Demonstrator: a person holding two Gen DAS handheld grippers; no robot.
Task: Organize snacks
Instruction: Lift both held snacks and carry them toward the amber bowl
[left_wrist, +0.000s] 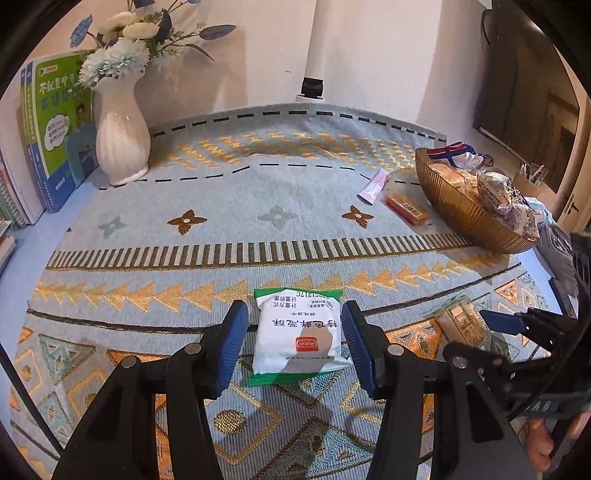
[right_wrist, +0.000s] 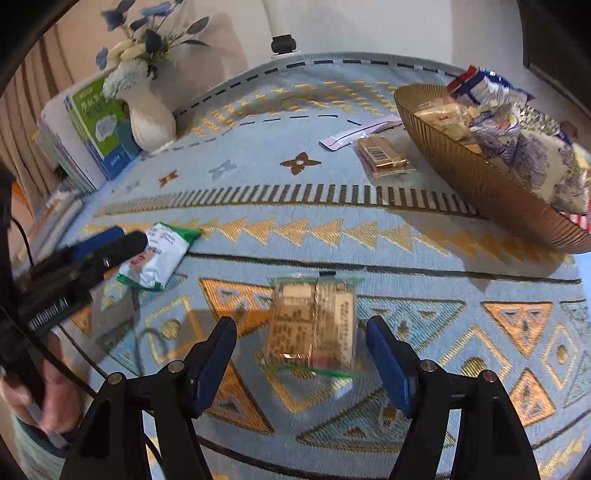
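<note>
My left gripper is open, its blue pads on either side of a white and green snack packet lying flat on the patterned cloth, not touching it. That packet also shows in the right wrist view with the left gripper over it. My right gripper is open around a clear tan biscuit packet on the cloth; this packet appears blurred in the left wrist view. A gold ribbed bowl at the right holds several wrapped snacks.
A brown snack bar and a pink sachet lie beside the bowl. A white vase with flowers and upright books stand at the back left. A white lamp post rises behind.
</note>
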